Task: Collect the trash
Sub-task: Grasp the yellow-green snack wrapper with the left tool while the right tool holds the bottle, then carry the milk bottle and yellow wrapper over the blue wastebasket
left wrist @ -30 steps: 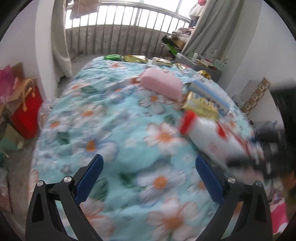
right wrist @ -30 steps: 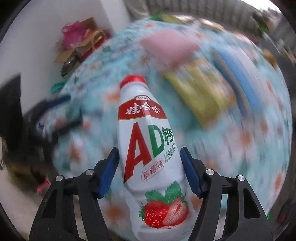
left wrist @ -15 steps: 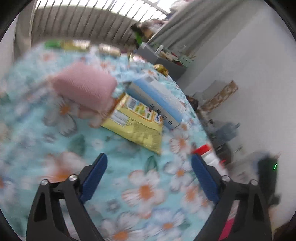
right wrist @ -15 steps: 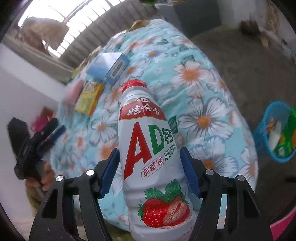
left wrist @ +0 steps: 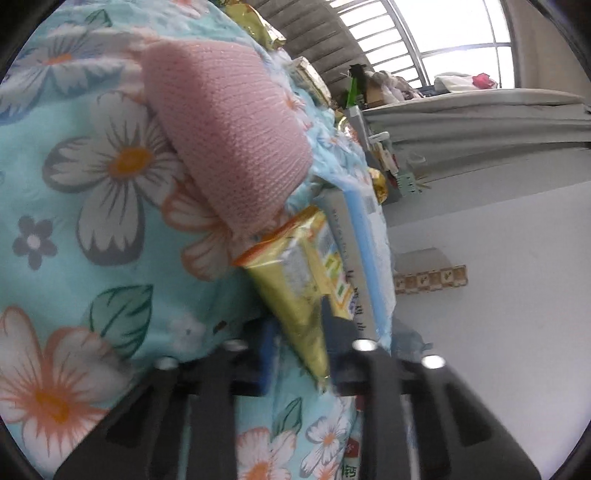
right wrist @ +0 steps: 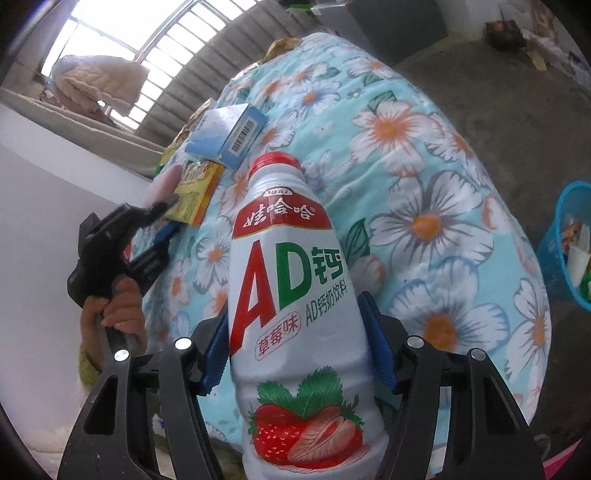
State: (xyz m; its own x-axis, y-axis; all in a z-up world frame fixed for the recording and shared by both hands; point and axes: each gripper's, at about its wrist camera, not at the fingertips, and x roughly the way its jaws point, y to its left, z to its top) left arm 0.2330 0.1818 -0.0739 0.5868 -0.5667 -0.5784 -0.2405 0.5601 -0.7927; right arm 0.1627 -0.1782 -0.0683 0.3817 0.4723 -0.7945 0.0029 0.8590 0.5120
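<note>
A yellow snack wrapper (left wrist: pixel 295 273) lies on the flowered quilt (left wrist: pixel 92 221), wedged between a pink knitted bundle (left wrist: pixel 229 133) and a blue-and-white box (left wrist: pixel 365 236). My left gripper (left wrist: pixel 299 332) is closing, its jaws pinching the wrapper's near corner. The right wrist view shows that gripper (right wrist: pixel 164 221) held in a hand (right wrist: pixel 118 314) at the wrapper (right wrist: pixel 195 192). My right gripper (right wrist: pixel 295 325) is shut on a white strawberry milk-drink bottle (right wrist: pixel 288 280) with a red cap, held upright above the quilt, its jaws closing a touch tighter.
A blue basket (right wrist: pixel 569 243) holding trash stands on the grey floor to the right of the bed. More foil wrappers (left wrist: pixel 258 26) lie at the quilt's far end by the railing. A white wall runs alongside the bed.
My left gripper has rolled, come in low over the quilt to the yellow wrapper and narrowed from wide open to a pinch on its corner. The right gripper swung the bottle round, then held still.
</note>
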